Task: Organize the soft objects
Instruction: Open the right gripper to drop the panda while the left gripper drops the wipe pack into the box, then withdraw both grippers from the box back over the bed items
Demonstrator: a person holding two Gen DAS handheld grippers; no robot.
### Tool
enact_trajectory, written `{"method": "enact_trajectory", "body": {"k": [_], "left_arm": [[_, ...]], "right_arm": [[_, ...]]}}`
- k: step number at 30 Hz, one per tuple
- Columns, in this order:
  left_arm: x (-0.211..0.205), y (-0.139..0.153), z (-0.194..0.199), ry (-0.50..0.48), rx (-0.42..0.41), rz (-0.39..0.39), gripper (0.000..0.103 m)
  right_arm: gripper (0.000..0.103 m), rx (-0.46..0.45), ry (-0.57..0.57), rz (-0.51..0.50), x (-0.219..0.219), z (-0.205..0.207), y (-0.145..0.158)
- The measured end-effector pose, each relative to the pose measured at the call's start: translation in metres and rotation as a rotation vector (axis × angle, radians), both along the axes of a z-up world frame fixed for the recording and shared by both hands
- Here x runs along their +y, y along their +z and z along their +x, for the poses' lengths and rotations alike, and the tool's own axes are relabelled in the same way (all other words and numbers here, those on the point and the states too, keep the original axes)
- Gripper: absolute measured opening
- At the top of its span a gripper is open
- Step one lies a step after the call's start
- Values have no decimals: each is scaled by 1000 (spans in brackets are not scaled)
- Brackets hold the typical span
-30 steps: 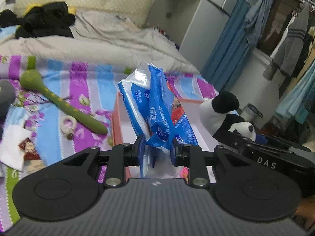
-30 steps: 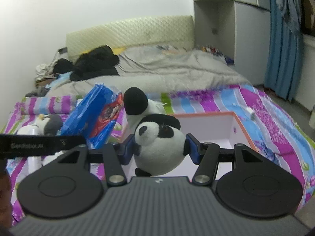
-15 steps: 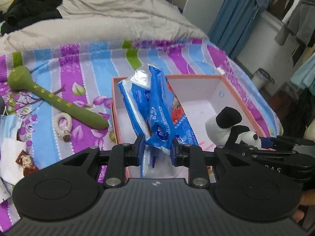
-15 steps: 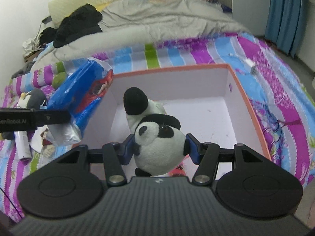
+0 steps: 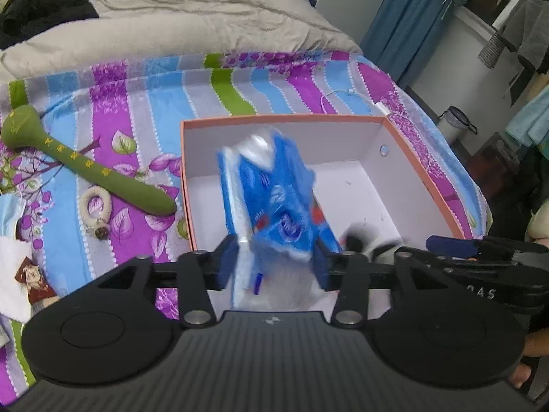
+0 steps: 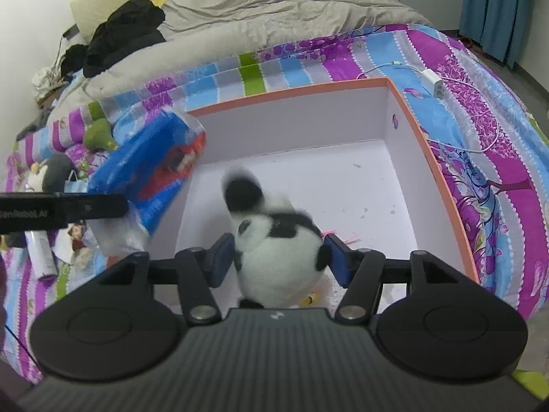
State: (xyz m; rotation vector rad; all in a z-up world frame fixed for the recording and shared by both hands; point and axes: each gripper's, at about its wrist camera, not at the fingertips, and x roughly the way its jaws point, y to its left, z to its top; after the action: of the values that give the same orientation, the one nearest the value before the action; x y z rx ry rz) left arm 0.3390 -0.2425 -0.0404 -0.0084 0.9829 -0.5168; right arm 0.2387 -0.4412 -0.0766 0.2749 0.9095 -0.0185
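Left wrist view: the left gripper [image 5: 274, 261] fills the bottom of the frame, its jaws spread apart with the blue-and-white plastic tissue pack [image 5: 274, 206] blurred between them; whether the pads touch the pack cannot be told. The pack stands at mid-frame, over the white floor of the orange-rimmed open cardboard box [image 5: 425, 171], which lies on the purple, blue and green striped bedsheet [image 5: 137, 110]. At the left of the frame a long green plush stick [image 5: 82, 164] lies on the sheet, and a small white ring [image 5: 96, 206] sits just beside it. At the right edge, the right gripper [image 5: 456, 245] reaches in over the box's near corner.

Right wrist view: the right gripper [image 6: 279, 257] is at bottom centre, jaws parted on either side of the black-and-white panda plush toy [image 6: 274, 240]; the toy is blurred and contact is unclear. The panda sits over the box [image 6: 446, 178] floor. At the left of the frame, the tissue pack [image 6: 154, 168] overlaps the box's left wall. A white charger with cable [image 6: 434, 82] lies on the sheet at upper right.
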Motion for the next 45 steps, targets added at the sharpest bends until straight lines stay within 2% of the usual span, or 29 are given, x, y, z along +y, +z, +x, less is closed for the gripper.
{"method": "enact_trajectory", "body": {"k": [4,14,24,29,38,42,45], "left_arm": [[4,5,-9,9,-34,-8,55],[28,24,-56,36,-179,-53,55],[44,28,-94,27,-232,-98,56],[59,34,-119,49,-284,-110,56],[95,37,-155,89,-301,-170,56],[108,36,-167,104,-320,-153,56],[120,31,-176,115,-302,-162,56]], "right_arm": [[69,-38,-15,-19,-1,-5,7],[69,-187,-19,-20,9,-35,23],[69,-262,-14,-20,27,-62,21],[69,-309,2,-18,38,-78,23],[70,-385,63,-17,69,-104,27],[70,-397,88,-16,85,-115,26],[70,-405,109,-14,97,-122,25]]}}
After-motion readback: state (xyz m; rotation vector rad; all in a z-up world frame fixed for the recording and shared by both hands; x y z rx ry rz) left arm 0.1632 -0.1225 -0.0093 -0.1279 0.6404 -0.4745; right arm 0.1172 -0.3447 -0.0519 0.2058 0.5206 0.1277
